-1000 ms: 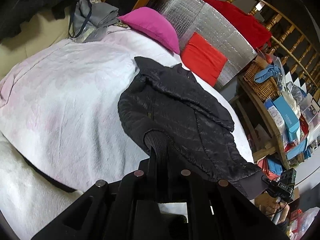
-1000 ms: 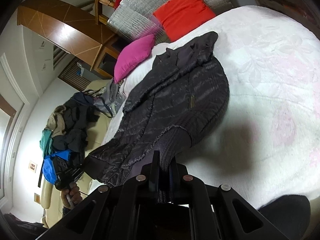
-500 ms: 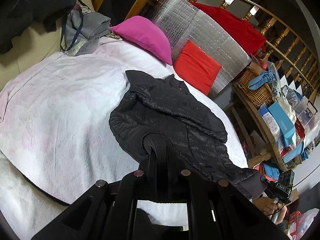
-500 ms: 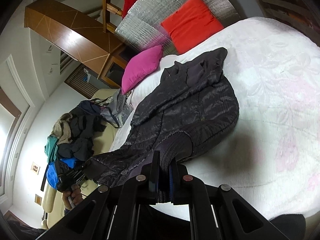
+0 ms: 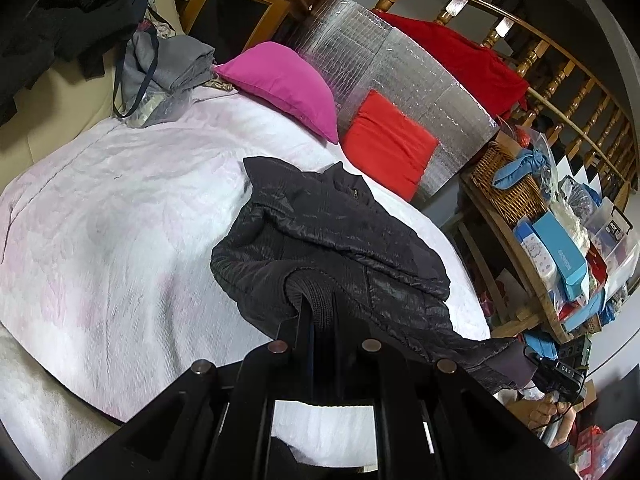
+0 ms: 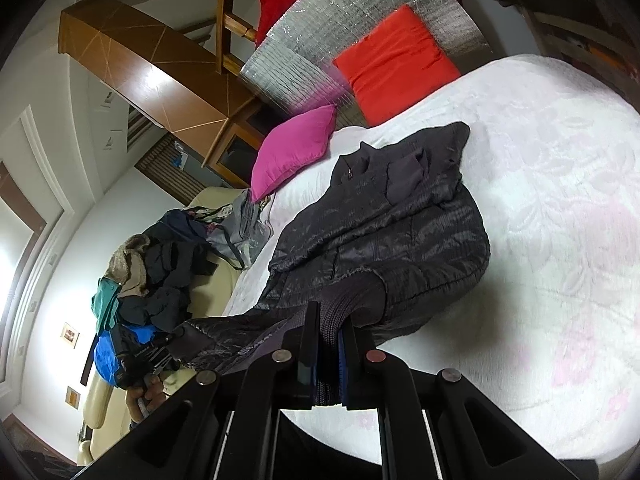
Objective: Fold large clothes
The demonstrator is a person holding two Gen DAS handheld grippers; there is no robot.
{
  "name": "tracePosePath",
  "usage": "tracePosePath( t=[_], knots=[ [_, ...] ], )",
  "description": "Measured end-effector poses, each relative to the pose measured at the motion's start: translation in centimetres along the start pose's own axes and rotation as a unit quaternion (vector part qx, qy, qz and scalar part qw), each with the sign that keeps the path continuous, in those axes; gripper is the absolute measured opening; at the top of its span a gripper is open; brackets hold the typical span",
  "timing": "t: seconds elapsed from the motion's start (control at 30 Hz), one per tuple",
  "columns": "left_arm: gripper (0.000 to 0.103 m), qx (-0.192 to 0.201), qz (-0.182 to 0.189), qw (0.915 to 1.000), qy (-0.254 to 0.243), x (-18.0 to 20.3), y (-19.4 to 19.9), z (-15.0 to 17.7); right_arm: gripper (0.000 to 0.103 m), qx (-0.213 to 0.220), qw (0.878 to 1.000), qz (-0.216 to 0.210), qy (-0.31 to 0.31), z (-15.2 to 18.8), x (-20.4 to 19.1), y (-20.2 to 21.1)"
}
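Note:
A black quilted jacket (image 5: 340,240) lies on the white bedspread (image 5: 120,208), collar toward the pillows. My left gripper (image 5: 318,316) is shut on one ribbed hem corner of the jacket and holds it raised. In the right wrist view the same jacket (image 6: 392,232) shows, and my right gripper (image 6: 330,328) is shut on the other ribbed hem corner. The right gripper also shows at the far right of the left wrist view (image 5: 560,372), holding the stretched hem.
A pink pillow (image 5: 288,84) and a red pillow (image 5: 388,144) lean at the bed's head against silver foil panels (image 5: 400,64). A pile of clothes (image 6: 160,264) sits on a cream sofa. Cluttered wooden shelves (image 5: 560,240) stand right of the bed.
Both grippers have pulled the hem back toward the bed's foot. The jacket has slid with them and bunched up slightly.

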State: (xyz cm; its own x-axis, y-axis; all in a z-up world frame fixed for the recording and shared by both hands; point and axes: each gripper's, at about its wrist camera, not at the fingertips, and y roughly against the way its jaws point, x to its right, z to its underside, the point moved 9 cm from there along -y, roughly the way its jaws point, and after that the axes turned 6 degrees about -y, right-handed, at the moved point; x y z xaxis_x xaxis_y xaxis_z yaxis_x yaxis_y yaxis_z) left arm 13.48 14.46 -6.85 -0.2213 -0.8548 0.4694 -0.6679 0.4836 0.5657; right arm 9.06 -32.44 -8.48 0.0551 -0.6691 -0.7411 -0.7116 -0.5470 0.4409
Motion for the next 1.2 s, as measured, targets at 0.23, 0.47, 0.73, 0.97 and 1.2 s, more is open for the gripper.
tracePosePath(
  t=[0.23,0.47,0.73,0.97,1.2],
  knots=[
    [0.008,0.011,-0.001,0.9999,-0.005,0.5,0.2,-0.9,0.008,0.01,1.0,-0.003,0.008,-1.2,-0.9,0.0],
    [0.007,0.012,-0.006,0.9999,-0.002,0.2,1.8,1.6,0.008,0.014,1.0,0.002,0.005,1.2,-0.6,1.2],
    [0.007,0.018,-0.005,0.9997,0.016,-0.5,3.9,4.2,0.008,0.03,0.999,-0.001,0.015,2.5,-1.9,3.0],
    [0.007,0.028,0.001,0.9995,0.015,-0.3,5.0,4.1,0.008,0.036,0.999,-0.002,0.019,2.9,-2.2,4.2],
    [0.007,0.025,0.0,0.9996,0.014,-0.3,4.3,3.5,0.008,0.03,0.999,-0.001,0.015,2.3,-1.7,4.0]
  ],
)
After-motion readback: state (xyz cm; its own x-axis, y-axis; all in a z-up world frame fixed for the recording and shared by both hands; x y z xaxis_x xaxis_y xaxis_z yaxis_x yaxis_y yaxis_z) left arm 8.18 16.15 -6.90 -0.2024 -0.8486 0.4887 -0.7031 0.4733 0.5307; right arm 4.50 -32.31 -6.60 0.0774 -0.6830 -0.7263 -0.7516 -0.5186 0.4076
